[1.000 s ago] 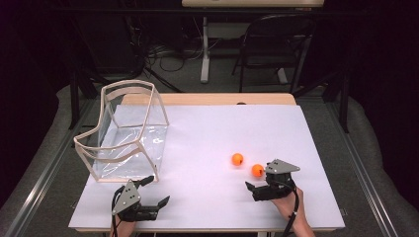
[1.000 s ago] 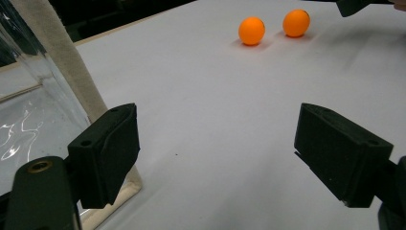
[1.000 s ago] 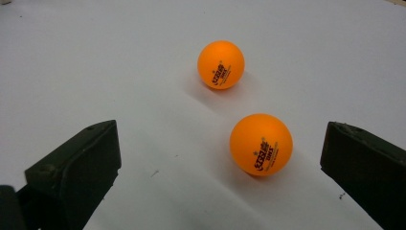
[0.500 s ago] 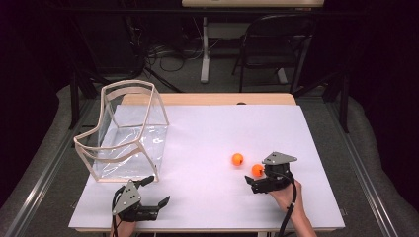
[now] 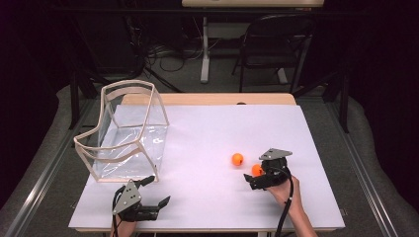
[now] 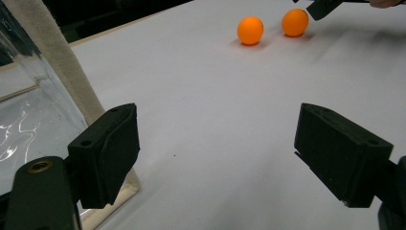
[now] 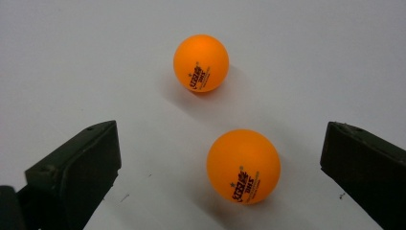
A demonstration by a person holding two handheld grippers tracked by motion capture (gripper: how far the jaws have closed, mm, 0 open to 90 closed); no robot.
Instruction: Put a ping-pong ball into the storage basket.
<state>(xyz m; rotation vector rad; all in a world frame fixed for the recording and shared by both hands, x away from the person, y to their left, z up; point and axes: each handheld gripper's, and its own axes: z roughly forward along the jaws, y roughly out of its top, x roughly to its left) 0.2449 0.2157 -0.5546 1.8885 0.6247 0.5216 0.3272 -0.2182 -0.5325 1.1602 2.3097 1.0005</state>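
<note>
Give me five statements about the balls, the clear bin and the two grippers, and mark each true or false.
1. Two orange balls lie on the white table. True: the near ball and the far ball.
2. The right gripper is shut on a ball. False: its jaws stand open either side of the near ball.
3. The clear bin holds a ball. False: it is empty.
4. The left gripper is open. True.
5. The two balls touch. False: a gap shows between them.
</note>
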